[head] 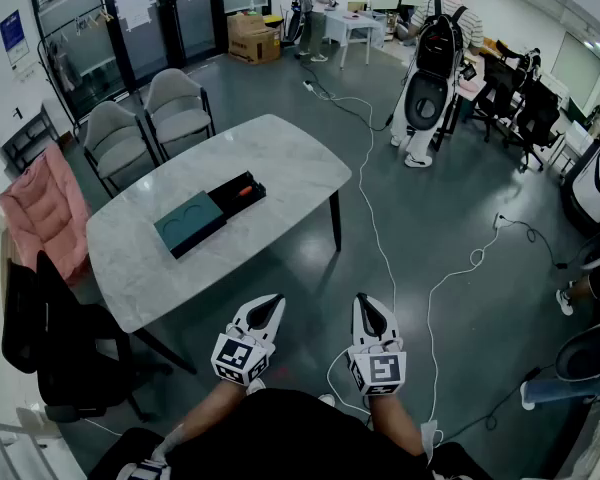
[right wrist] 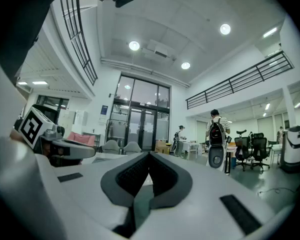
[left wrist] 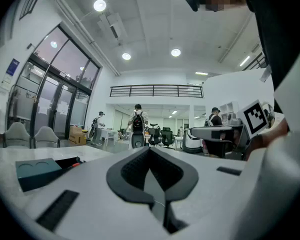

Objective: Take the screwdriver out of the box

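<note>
On the white marble table (head: pixel 280 153) lies an open black box (head: pixel 230 200). Its teal lid (head: pixel 190 222) rests over the near end, and an orange-handled screwdriver (head: pixel 245 190) lies in the far end. My left gripper (head: pixel 269 304) and right gripper (head: pixel 366 304) are held close to my body over the floor, well short of the table. Both are shut with nothing between the jaws. The left gripper view shows its jaws (left wrist: pixel 150 150) closed, with the teal lid (left wrist: pixel 37 170) and screwdriver (left wrist: pixel 76 162) far off at the left. The right gripper (right wrist: pixel 150 157) points past the table.
Two grey chairs (head: pixel 160 118) stand behind the table. A pink jacket (head: pixel 45 208) hangs on a chair at the left and a black chair (head: pixel 50 338) stands near my left side. White cables (head: pixel 380 238) run across the floor. A person with a backpack (head: pixel 440 53) stands at the back right.
</note>
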Demonstrator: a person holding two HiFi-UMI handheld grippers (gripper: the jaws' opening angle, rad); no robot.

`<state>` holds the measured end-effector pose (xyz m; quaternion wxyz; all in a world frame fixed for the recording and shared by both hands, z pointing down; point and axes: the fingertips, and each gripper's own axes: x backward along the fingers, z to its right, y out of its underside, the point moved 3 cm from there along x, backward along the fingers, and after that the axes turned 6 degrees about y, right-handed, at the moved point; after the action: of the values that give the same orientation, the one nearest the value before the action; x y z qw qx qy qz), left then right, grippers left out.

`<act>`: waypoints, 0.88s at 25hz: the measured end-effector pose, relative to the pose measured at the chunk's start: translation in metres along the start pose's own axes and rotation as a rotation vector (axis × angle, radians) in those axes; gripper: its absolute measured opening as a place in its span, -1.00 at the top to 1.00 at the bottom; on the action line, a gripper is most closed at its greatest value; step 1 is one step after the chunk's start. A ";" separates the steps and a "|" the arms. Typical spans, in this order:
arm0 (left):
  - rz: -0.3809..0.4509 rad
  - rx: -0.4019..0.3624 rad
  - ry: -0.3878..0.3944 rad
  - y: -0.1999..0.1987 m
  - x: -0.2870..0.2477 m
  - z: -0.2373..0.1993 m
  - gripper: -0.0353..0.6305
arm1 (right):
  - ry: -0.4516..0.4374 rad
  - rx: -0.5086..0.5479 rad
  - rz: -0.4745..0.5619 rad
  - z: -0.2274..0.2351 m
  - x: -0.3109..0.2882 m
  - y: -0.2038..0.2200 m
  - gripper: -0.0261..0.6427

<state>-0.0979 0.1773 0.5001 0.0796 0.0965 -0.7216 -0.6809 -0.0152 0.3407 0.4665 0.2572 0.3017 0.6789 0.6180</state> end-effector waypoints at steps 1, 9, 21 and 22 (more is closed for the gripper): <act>0.004 0.002 -0.002 0.000 0.000 -0.001 0.88 | 0.001 0.000 -0.002 0.001 -0.001 0.000 0.85; 0.012 -0.004 -0.005 -0.002 0.004 -0.012 0.88 | 0.012 0.000 -0.011 -0.001 -0.007 0.004 0.85; 0.010 -0.006 0.008 -0.005 0.012 -0.036 0.88 | 0.005 -0.073 -0.016 -0.020 -0.030 0.000 0.85; 0.010 -0.005 0.009 -0.005 0.015 -0.039 0.88 | 0.005 -0.081 -0.024 -0.024 -0.032 0.001 0.85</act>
<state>-0.1024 0.1358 0.4974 0.0866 0.0956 -0.7199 -0.6820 -0.0106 0.3007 0.4690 0.2749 0.2815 0.6576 0.6425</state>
